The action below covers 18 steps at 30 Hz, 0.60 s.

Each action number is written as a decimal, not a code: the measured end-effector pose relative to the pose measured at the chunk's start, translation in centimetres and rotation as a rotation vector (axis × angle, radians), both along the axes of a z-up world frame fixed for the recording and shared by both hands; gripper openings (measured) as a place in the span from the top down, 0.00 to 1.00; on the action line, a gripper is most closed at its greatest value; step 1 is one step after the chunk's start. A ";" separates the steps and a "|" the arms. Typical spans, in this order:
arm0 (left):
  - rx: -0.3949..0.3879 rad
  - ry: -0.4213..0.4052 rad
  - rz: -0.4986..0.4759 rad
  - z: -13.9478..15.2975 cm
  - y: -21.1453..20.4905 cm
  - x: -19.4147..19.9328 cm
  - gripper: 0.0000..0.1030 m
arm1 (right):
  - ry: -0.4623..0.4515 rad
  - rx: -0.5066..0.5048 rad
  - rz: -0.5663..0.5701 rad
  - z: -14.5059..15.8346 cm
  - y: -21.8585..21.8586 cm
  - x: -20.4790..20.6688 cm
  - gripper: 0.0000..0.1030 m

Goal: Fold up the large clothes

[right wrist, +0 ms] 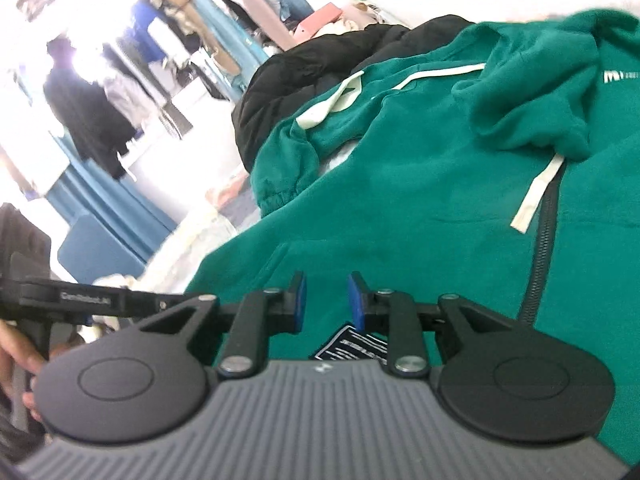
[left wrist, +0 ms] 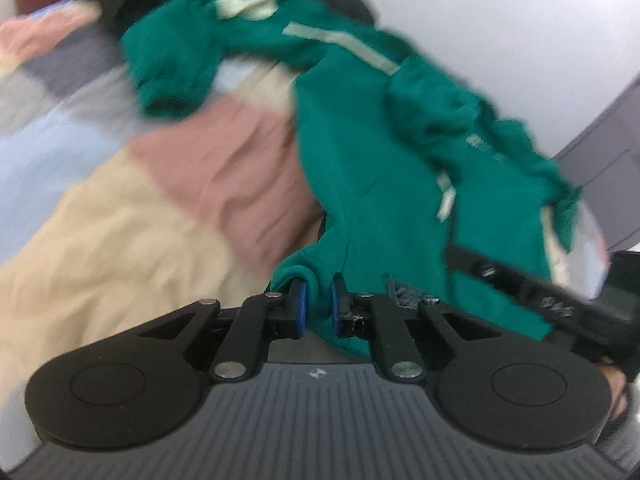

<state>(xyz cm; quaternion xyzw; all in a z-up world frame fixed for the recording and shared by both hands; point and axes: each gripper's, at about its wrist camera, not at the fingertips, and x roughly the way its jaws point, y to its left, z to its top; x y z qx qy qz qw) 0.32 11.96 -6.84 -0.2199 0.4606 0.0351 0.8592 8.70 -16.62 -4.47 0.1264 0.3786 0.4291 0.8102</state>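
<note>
A green zip-up jacket with cream stripes lies crumpled across a patchwork bedspread. My left gripper is shut on a fold of its green cloth, which bunches between the blue pads and is pulled up off the bed. In the right wrist view the jacket spreads out with its zip and a cream drawstring showing. My right gripper hovers over it with its pads apart. Flat green cloth and a dark label show behind the gap, and nothing is pinched.
A black padded garment lies beyond the jacket. The left gripper's black handle and a hand show at the left edge. A person and hanging clothes stand in the blurred background. A white wall rises behind the bed.
</note>
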 end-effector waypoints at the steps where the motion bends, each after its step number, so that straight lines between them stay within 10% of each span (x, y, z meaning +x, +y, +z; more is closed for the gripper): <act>1: 0.030 0.024 0.003 -0.6 -0.1 -0.1 0.86 | 0.003 -0.025 -0.006 -0.2 0.0 -0.1 0.74; 8: 0.125 0.020 -0.058 -0.4 -1.0 -0.3 0.83 | 0.030 -0.167 -0.089 -1.4 -1.0 0.3 0.74; 18: 0.218 -0.051 -0.077 2.1 -4.1 1.2 0.46 | -0.095 -0.234 -0.269 0.2 -3.9 0.5 0.74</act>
